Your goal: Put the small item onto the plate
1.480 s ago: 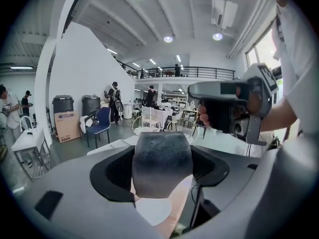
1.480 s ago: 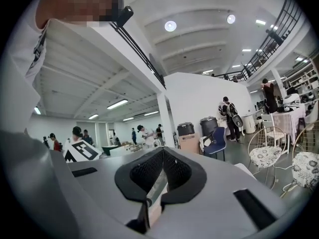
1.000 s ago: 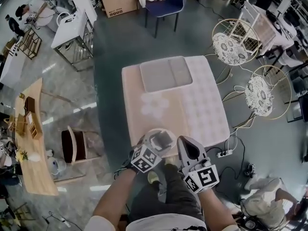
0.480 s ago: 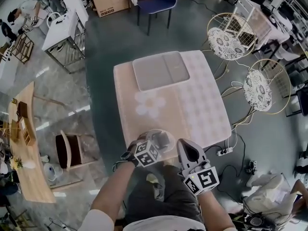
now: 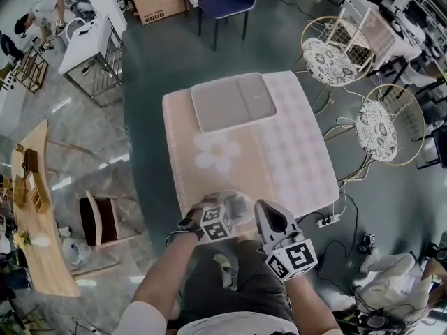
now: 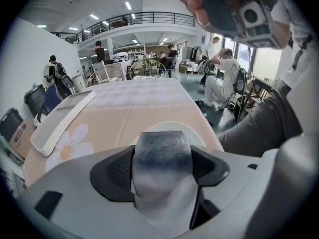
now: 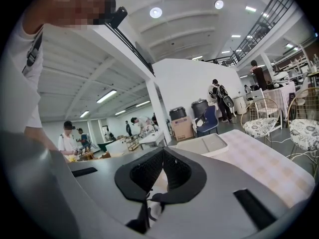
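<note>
**Left gripper** (image 6: 162,169): jaws clamped on a small grey block (image 6: 162,151), dark blue-grey at the top and fading to white lower down. In the head view the left gripper (image 5: 225,212) points away from the person. Its marker cube faces up and its jaws are over the near part of the plate. The left forearm rises from the lower left, with a watch (image 5: 185,223) on the wrist.

**Small grey block**: held between the left jaws, above the round white plate (image 6: 172,128). Whether it touches the plate cannot be told.

**Right gripper** (image 7: 162,163): black pads drawn together, with nothing between them. In the head view the right gripper (image 5: 269,216) sits just right of the plate (image 5: 211,197), at the near table edge and over the person's lap. The right forearm comes up from the lower centre. The left gripper view shows a hand (image 6: 199,6) holding it high.

**Round white plate**: at the near edge of the square table (image 5: 293,152), which is covered by a peach and cream checked cloth with a pale flower print (image 5: 215,152).

**Flat grey rectangular tray** (image 5: 230,102): at the far edge of the table, well apart from the plate. It appears at the left of the left gripper view (image 6: 57,121).
</note>
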### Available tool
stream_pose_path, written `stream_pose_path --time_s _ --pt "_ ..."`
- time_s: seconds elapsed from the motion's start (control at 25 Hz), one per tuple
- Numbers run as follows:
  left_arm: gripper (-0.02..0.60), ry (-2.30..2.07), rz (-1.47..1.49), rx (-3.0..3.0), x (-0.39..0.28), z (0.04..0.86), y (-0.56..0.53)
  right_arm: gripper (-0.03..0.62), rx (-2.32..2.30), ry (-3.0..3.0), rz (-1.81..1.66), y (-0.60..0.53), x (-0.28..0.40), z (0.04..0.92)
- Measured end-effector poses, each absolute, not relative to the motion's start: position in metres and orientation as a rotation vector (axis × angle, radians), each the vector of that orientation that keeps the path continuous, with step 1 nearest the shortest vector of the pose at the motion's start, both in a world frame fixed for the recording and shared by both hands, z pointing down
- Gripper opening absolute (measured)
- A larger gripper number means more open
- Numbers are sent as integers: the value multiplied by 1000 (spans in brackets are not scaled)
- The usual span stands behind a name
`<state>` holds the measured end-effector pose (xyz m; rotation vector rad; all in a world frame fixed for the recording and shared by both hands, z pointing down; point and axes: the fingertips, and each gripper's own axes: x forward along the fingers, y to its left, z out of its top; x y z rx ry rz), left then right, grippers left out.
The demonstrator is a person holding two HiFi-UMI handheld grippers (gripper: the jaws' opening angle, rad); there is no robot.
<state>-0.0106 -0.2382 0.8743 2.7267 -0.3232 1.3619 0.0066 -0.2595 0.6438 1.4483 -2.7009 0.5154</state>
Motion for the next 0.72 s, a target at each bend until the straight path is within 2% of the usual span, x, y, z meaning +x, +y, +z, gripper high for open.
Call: stream_pose_path --time_s 0.44,0.72 --pt "316 -330 1322 2701 -14 870 -240 14 1412 -2689 529 -257 8 640" --pt "314 -445 1106 2692 -13 823 -243 14 1411 -2683 561 -255 9 625"
